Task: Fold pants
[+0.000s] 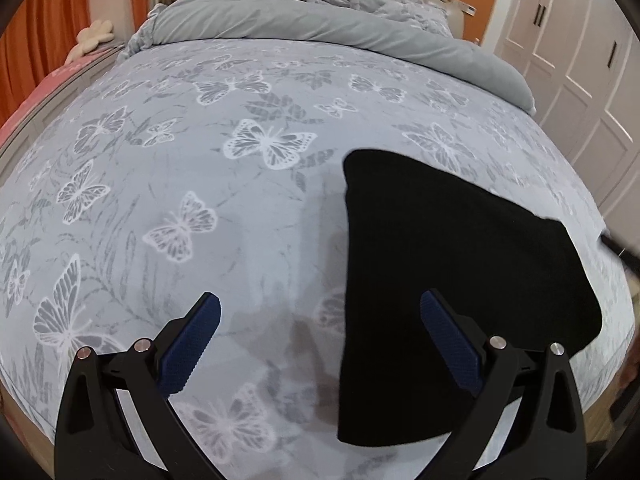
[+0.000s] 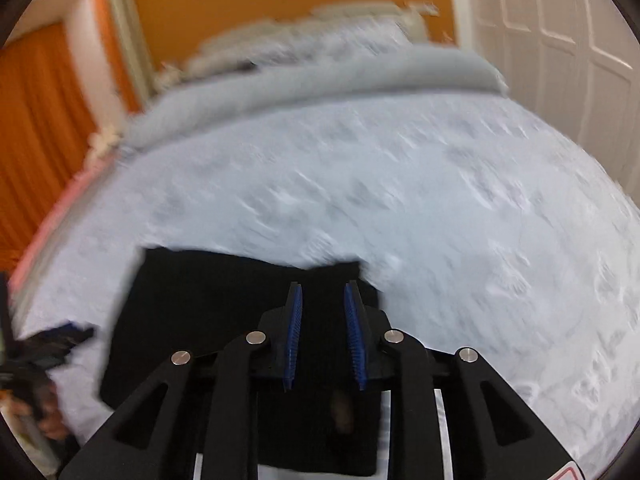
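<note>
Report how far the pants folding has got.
Done, by the look of it: the black pants lie on the butterfly bedspread as a compact folded bundle. In hand: nothing; the left gripper is wide open beside the bundle, and the right gripper, jaws narrowly apart, grips no cloth, though its view is blurred. Left: perhaps one more fold or tidying.

The left gripper (image 1: 320, 312) has two thick black plastic fingers with blue bumpy pads (image 1: 192, 346) on the inside. Round shiny silver screws (image 1: 142, 345) sit on its black arms, which have long teardrop-shaped holes cut in them. The right gripper (image 2: 323, 300) looks the same: black arms, silver screws (image 2: 256, 337), and blue toothed pads (image 2: 294, 332). White strips show underneath it.
</note>
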The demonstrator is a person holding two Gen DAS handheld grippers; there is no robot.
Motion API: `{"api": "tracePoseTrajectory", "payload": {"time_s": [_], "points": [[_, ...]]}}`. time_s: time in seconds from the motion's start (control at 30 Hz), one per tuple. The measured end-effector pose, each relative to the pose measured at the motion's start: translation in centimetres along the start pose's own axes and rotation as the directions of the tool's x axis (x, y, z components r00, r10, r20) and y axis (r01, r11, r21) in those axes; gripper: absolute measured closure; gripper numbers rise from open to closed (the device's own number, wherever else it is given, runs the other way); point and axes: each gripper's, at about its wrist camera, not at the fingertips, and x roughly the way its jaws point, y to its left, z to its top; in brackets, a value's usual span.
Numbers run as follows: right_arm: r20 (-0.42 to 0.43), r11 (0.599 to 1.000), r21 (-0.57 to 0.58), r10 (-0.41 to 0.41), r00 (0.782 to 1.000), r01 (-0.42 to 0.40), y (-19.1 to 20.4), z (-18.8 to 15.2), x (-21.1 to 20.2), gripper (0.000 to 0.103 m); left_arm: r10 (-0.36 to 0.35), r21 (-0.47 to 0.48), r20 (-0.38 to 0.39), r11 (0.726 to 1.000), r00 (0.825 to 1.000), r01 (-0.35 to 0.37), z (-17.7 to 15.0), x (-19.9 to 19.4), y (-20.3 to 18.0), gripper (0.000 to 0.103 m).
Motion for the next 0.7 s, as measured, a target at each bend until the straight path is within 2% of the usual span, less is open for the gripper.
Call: {"api": "tracePoseTrajectory", "payload": {"time_s": [0.1, 0.17, 0.2, 0.23, 0.3, 0.37, 0.4, 0.47, 0.53, 0.63, 0.7], "points": [[-0.025, 0.989, -0.024, 0.147, 0.989, -0.148, 3.1, 0.8, 1.1, 0.080, -0.004, 0.028, -0.039, 1.000, 0.999, 0.005, -0.8, 0.8, -1.0, 0.005], [-0.066, 0.978, -0.071, 0.190, 0.979, -0.195, 5.7, 1.3, 2.9, 0.080, -0.023, 0.039, -0.072, 0.999, 0.997, 0.026, -1.3, 1.4, -1.4, 0.005], [-0.094, 0.973, -0.107, 0.197, 0.976, -0.207, 7.4, 1.6, 4.1, 0.076, -0.032, 0.037, -0.085, 0.999, 0.996, 0.036, -1.6, 1.7, -1.5, 0.005], [-0.119, 0.967, -0.136, 0.202, 0.972, -0.217, 9.1, 1.8, 5.3, 0.067, -0.040, 0.034, -0.093, 0.999, 0.995, 0.043, -1.9, 1.8, -1.6, 0.005], [-0.158, 0.956, -0.175, 0.209, 0.965, -0.236, 11.7, 2.1, 7.7, 0.064, -0.067, 0.027, -0.101, 0.997, 0.993, 0.070, -2.4, 2.1, -1.5, 0.005], [-0.203, 0.949, -0.201, 0.204, 0.958, -0.244, 13.9, 1.6, 9.9, 0.064, -0.142, 0.000, -0.121, 0.990, 0.982, 0.143, -2.6, 2.6, -1.0, 0.033], [-0.220, 0.947, -0.212, 0.195, 0.956, -0.242, 14.9, 1.2, 10.8, 0.064, -0.254, -0.058, -0.160, 0.967, 0.954, 0.248, -2.6, 3.2, -0.2, 0.058], [-0.245, 0.946, -0.224, 0.178, 0.953, -0.235, 16.7, 0.6, 11.9, 0.064, -0.298, -0.123, -0.159, 0.952, 0.941, 0.281, -2.4, 3.2, 1.1, 0.071], [-0.254, 0.943, -0.219, 0.193, 0.948, -0.251, 17.8, 0.3, 12.2, 0.064, -0.321, -0.156, -0.135, 0.941, 0.937, 0.300, -2.0, 2.5, 2.6, 0.089], [-0.230, 0.934, -0.217, 0.235, 0.945, -0.285, 19.6, 0.5, 12.3, 0.062, -0.324, -0.179, -0.109, 0.936, 0.940, 0.302, -1.6, 1.3, 4.6, 0.093], [-0.228, 0.931, -0.236, 0.225, 0.947, -0.278, 20.4, 0.5, 12.8, 0.059, -0.306, -0.155, -0.136, 0.946, 0.942, 0.285, -1.8, 1.5, 5.5, 0.093]]}}
